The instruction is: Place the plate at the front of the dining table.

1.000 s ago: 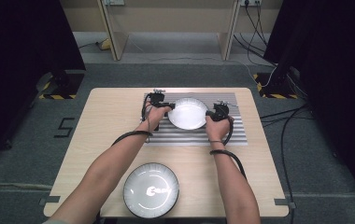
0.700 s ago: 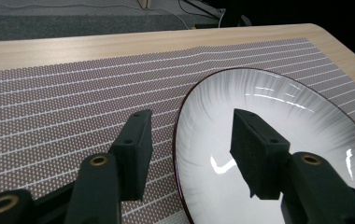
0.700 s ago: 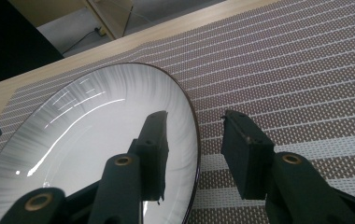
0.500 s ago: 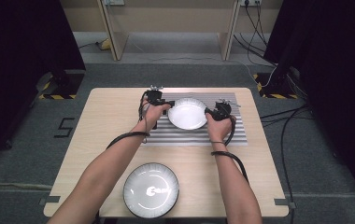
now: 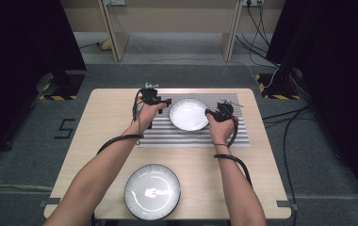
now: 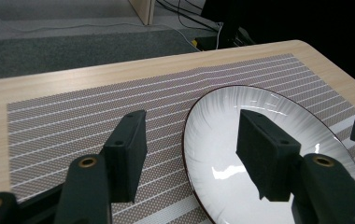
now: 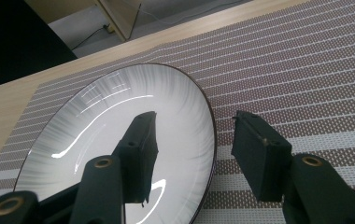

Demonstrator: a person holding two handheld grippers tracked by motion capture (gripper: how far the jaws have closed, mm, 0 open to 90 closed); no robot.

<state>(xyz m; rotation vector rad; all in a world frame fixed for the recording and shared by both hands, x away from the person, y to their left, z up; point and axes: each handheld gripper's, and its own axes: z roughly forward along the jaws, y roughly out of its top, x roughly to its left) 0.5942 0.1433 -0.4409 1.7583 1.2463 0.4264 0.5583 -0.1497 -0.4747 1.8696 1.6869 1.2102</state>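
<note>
The white plate (image 5: 189,114) lies on the striped placemat (image 5: 167,136) near the table's (image 5: 111,122) far edge. The left gripper (image 5: 160,101) and right gripper (image 5: 211,113) flank it, each straddling the rim. Both sets of jaws have just been opening and stand released, pressing nothing.

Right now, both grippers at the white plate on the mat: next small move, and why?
Probably lift both grippers straight up and back off. The white plate lies flat on the striped mat. Both the left gripper and right gripper have just been opening; each straddles the plate's rim with pads apart and not pressing. That looks like a release, so clearing the rim comes first.
</note>
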